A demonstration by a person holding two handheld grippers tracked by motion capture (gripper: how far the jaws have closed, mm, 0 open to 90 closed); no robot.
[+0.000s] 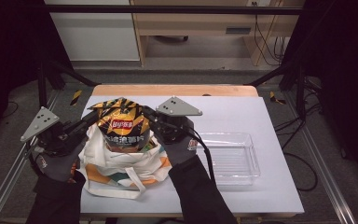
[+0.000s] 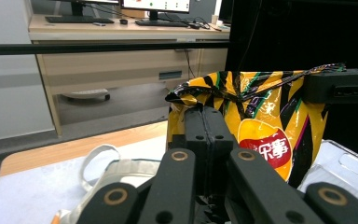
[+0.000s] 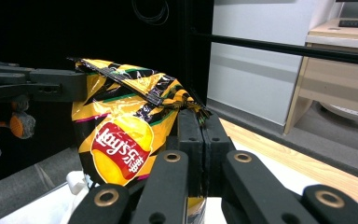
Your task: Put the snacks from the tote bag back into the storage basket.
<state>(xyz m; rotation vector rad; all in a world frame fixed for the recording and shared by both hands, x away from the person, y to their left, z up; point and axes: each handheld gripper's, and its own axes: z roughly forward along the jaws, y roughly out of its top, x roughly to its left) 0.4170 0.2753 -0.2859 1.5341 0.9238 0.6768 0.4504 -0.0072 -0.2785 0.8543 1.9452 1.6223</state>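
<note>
White sheeting covers the surface (image 1: 270,186), which has a wooden strip along its far edge; beyond it stand pale wooden office furniture and dark curtains at both sides.

Position of parts:

- Yellow-and-black striped foil crisp bag with a red oval logo (image 1: 122,127): upright, lower half inside the white cloth tote bag with orange and teal print (image 1: 121,170), upper half standing clear above the tote's rim. The tote rests on the surface left of centre, one white strap lying toward the near edge.
- Left gripper (image 1: 92,119): reaches in from the left. Its fingers are pressed together on the left corner of the crisp bag's crimped top seal; the left gripper view shows the two black fingers (image 2: 196,135) closed flat, with the foil pinched at their tips.
- Right gripper (image 1: 150,117): reaches in from the right, carried by a dark-gloved hand (image 1: 179,150). Its fingers are likewise clamped on the opposite corner of the top seal; the right gripper view shows the fingers (image 3: 189,140) closed with the foil edge caught at their tips.
- Clear rectangular plastic tray (image 1: 251,161): lies on the surface to the right of the tote, apart from it
</note>
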